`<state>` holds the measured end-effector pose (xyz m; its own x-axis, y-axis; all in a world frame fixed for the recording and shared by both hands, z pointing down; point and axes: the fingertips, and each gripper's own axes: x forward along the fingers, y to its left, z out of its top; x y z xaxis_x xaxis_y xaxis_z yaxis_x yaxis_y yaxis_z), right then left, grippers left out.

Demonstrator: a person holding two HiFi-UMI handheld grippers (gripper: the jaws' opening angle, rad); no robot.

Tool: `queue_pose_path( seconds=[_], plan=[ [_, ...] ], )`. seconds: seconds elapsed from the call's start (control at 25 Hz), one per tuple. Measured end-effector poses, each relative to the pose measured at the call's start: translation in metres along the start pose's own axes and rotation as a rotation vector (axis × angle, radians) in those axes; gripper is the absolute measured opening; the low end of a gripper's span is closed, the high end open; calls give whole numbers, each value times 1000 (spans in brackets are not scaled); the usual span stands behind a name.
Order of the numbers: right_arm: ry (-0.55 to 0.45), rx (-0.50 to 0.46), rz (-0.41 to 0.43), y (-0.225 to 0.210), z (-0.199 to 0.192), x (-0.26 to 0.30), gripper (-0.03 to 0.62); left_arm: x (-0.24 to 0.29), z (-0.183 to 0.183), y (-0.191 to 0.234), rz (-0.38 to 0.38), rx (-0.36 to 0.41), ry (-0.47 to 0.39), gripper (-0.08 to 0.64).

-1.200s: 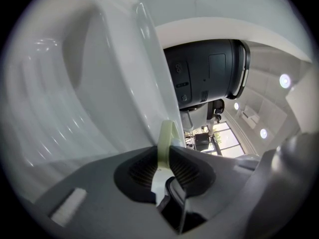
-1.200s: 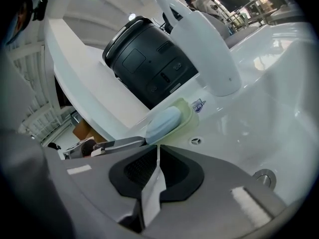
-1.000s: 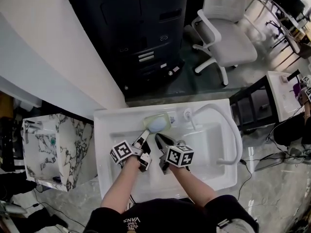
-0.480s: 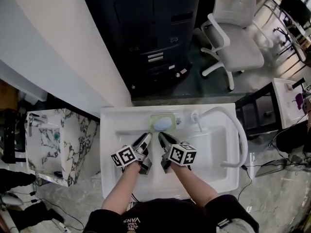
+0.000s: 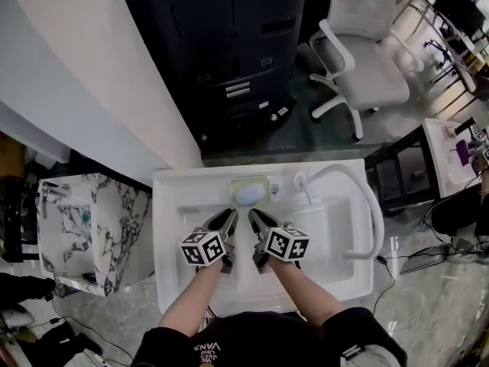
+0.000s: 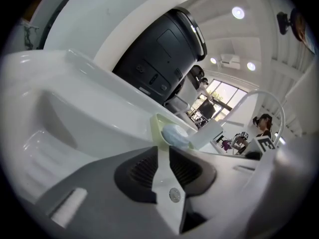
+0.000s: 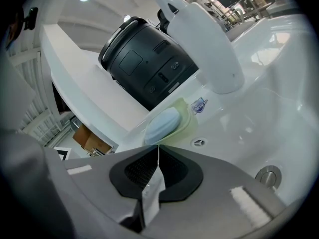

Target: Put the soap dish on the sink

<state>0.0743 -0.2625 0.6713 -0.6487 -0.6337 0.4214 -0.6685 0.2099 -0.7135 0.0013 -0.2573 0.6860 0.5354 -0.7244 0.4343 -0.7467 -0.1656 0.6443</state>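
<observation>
Head view – dish: soap dish (image 5: 252, 180) w/ pale blue soap (image 5: 247, 195) sits on the sink's (image 5: 170, 205) back ledge, just beside the faucet (image 5: 348, 176) base. I judge the placement done.
Head view – grippers: L gripper (image 5: 230, 215) and R gripper (image 5: 253, 215) are side by side over the basin. Both tips aim at the dish, near it, not touching.
Left gripper view – fingers: L gripper (image 6: 163, 148) jaws are apart w/ a narrow gap and have just been closing. Nothing is betw. them; I see only white sink through the gap.
Left gripper view – dish: soap dish (image 6: 158, 126) is straight ahead on the ledge, soap (image 6: 175, 135) in it.
Right gripper view – fingers: R gripper (image 7: 158, 146) tips are pressed together, empty.
Right gripper view – dish: soap dish (image 7: 188, 114) is just past the tips, level on the ledge, under the faucet (image 7: 204, 39) spout.
Risk 1: both tips are close to the dish front. Any fwd drift could shove it sideways, or tip it into the basin.
Risk 2: a knock could pop the soap out of the dish.
Risk 3: a careless pull-back could clip the faucet.
</observation>
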Motion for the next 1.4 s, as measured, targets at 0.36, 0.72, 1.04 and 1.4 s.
queue_pose_path(
  seconds=[0.36,0.72,1.04,1.4],
  plan=[
    [-35,26,-49,-19,-2,-33,11,8,-7,-4,-2,6,32,114],
    [-77,18,-68,-9,-5,-59,11,-9,-1,-21,-46,56,39,97],
    [-155,8,-109,6,-5,-87,3,-34,4,-45,-119,129,38,54],
    [-234,-3,-159,26,-21,-111,3,-72,-3,-53,-185,136,53,52]
  ],
)
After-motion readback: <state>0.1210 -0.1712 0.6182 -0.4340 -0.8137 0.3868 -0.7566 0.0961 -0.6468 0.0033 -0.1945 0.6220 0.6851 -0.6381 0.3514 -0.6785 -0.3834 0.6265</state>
